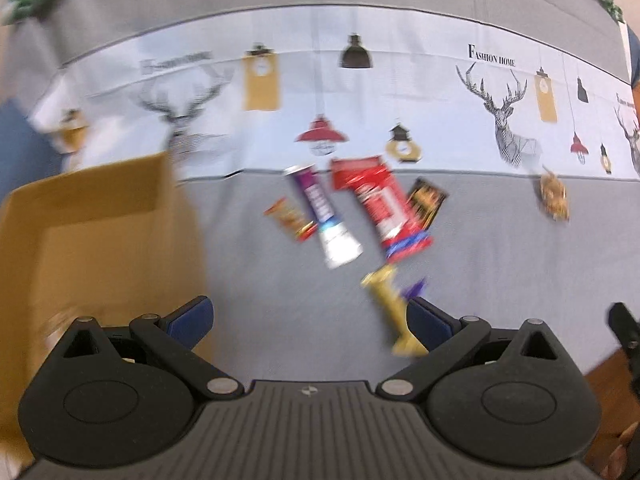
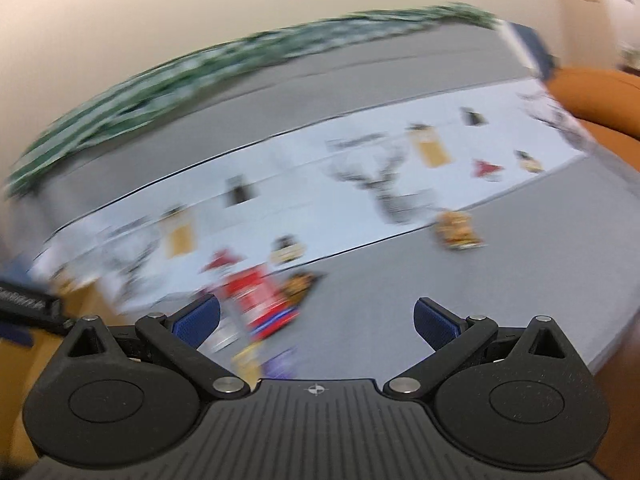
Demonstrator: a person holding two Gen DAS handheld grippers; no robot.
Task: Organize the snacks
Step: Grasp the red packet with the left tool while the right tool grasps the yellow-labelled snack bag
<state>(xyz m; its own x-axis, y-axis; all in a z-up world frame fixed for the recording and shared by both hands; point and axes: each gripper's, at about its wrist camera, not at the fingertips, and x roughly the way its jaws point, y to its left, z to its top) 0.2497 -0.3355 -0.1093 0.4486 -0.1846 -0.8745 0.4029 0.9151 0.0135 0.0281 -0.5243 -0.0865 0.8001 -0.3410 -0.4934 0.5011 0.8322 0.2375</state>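
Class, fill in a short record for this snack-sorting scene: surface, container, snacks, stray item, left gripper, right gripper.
surface: grey tablecloth with a white printed band
container: open cardboard box at the left
snacks: red packet, purple and white packet, gold bar, small orange packet, dark packet, lying close together
stray item: orange-brown snack, apart at the right
left gripper: open, holding nothing
right gripper: open, holding nothing
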